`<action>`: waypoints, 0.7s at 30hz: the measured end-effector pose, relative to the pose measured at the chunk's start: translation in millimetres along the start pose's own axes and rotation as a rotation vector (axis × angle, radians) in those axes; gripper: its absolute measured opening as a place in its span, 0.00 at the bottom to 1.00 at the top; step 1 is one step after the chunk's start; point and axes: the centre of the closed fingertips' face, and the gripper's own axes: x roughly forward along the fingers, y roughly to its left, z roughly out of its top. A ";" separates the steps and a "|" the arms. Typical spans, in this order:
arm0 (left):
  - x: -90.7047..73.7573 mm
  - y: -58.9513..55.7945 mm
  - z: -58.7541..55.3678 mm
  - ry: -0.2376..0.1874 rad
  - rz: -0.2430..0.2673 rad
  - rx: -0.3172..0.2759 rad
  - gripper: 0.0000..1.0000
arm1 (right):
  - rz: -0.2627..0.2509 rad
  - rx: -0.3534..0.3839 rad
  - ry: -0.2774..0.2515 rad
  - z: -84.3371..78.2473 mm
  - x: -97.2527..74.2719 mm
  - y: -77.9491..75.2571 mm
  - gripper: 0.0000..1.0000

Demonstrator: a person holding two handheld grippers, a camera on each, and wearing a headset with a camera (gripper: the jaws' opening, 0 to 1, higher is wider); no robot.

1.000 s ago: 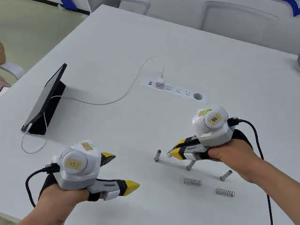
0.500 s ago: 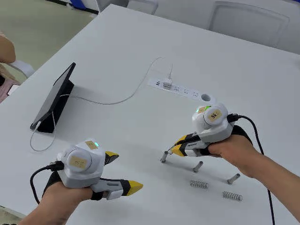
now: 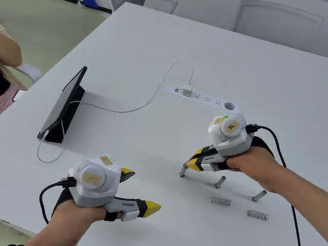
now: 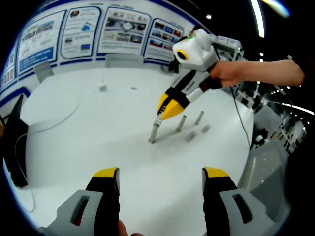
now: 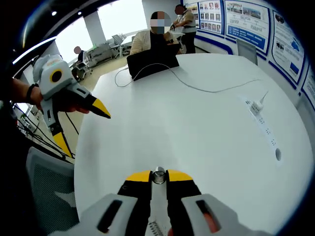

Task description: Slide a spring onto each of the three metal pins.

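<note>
Threading spring number one: right gripper (image 3: 190, 165) clamped on the spring (image 4: 158, 119), its end meeting the top of the leftmost pin (image 3: 182, 171) on the table (image 3: 154, 102), left gripper (image 3: 140, 190) jaws apart and empty, so next likely comes lining up and sliding it down.

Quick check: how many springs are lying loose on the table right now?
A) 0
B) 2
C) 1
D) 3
B: one loose spring lies near the middle pin and a second loose spring lies near the far-right pin. The right claw is shut on the third spring.
</note>
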 end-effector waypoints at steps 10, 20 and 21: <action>0.0 -0.5 1.1 -0.001 -0.002 0.001 0.69 | 0.004 -0.032 0.014 0.2 9.9 1.8 0.12; 1.0 -1.5 2.4 0.000 -0.004 0.003 0.69 | 0.004 -0.062 0.025 2.8 15.7 3.8 0.12; 0.9 -1.3 2.5 -0.001 -0.003 0.003 0.69 | 0.002 -0.066 0.027 2.5 16.4 3.6 0.12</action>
